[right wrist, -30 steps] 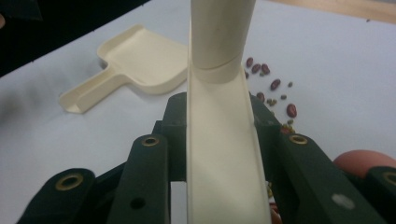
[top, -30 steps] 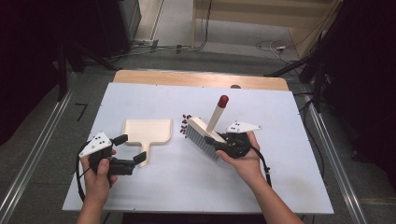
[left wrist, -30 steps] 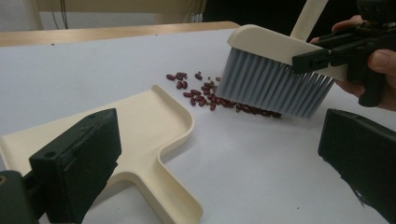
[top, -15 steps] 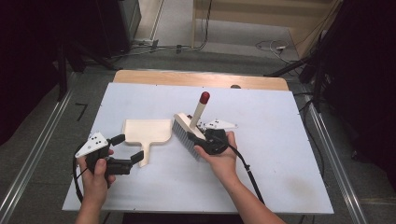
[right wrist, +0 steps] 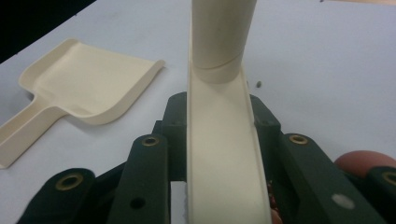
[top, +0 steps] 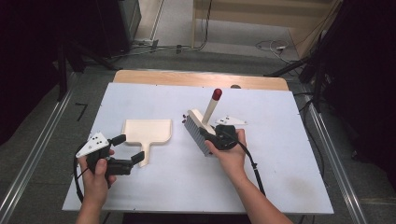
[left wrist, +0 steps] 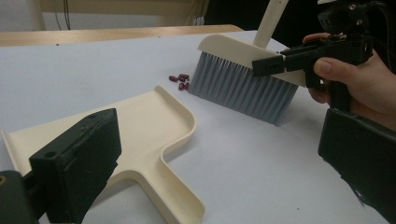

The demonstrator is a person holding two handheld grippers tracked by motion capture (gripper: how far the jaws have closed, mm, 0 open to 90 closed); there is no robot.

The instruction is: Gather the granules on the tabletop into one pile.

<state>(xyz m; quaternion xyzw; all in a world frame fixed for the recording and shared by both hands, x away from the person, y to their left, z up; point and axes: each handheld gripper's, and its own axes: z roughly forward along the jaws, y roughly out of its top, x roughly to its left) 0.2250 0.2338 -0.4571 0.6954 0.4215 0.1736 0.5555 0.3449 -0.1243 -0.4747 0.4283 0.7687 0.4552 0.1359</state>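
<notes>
The right gripper [top: 211, 136] is clamped on the cream head of the brush [top: 198, 128], its jaws pressed to either side of the back, as the right gripper view shows. The bristles stand on the white table [top: 280, 163] and the red-tipped handle tilts up and away from the person. A few small red beans [left wrist: 180, 81] lie on the table just beside the bristles, between the brush and the open mouth of the cream dustpan [top: 147, 133]. The left gripper [top: 127, 150] hovers at the dustpan's handle with its jaws spread wide, one on each side and neither touching it. The white sheet covers a wooden tabletop (a strip of wood shows along the far edge). Beyond is grey floor with cables, dark equipment at both sides, and metal rails flanking the table.
</notes>
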